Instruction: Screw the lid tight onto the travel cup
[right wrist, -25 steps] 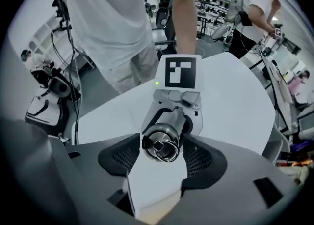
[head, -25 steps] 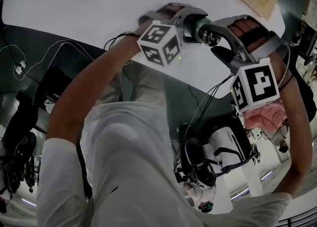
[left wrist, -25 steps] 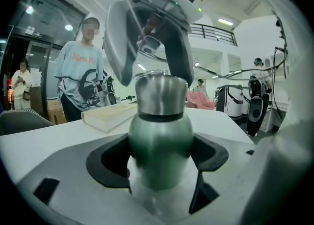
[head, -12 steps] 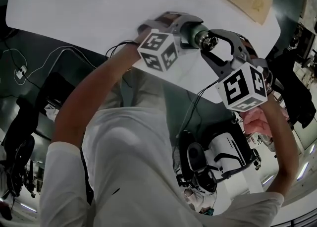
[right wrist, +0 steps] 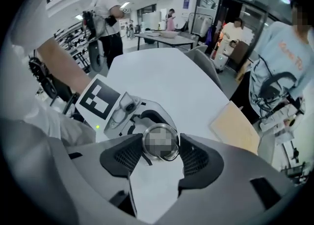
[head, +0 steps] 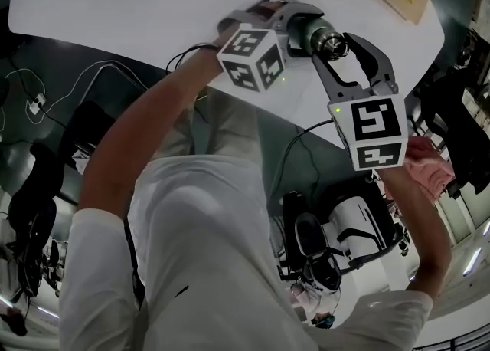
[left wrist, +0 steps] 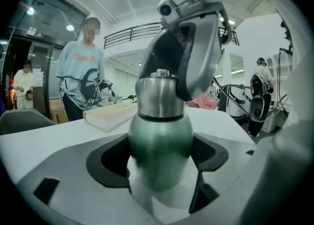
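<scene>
Rolled since earlier frame: right gripper, jaws just closing, now pinching lid on travel cup. Left gripper clamps cup body, held above white table. Advice: twist about cup axis, keep grip square, hold left gripper steady.

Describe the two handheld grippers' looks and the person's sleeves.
The left gripper and right gripper are grey, with dark pads. Each bears a white cube with black square markers and a small green light. Thin black cables trail off. Sleeves: short, white.
</scene>
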